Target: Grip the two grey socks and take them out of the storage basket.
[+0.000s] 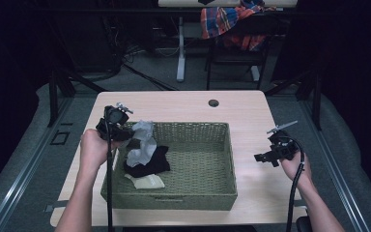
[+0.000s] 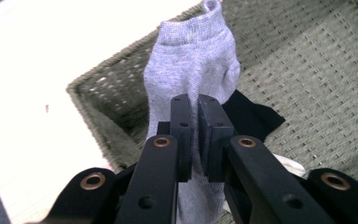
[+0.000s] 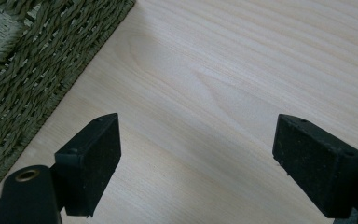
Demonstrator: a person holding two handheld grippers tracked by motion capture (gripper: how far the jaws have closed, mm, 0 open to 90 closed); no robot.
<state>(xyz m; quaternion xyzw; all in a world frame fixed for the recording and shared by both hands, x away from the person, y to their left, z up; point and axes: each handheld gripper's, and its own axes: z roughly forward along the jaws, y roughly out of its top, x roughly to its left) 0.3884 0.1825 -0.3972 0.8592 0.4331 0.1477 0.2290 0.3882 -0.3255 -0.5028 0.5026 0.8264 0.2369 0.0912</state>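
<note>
The left gripper (image 2: pixel 198 140) pinches the grey sock (image 2: pixel 191 70) above the basket's (image 1: pixel 174 195) left end. Lift it straight up until it clears the black sock (image 1: pixel 149 162). The right gripper (image 3: pixel 196 163), spread wide, waits over the table (image 3: pixel 223 60) at right.

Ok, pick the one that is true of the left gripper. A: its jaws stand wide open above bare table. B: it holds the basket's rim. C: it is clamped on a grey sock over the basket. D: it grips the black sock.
C: in the left gripper view the left gripper is pinched shut on the grey sock, which hangs over a corner of the woven basket.
</note>
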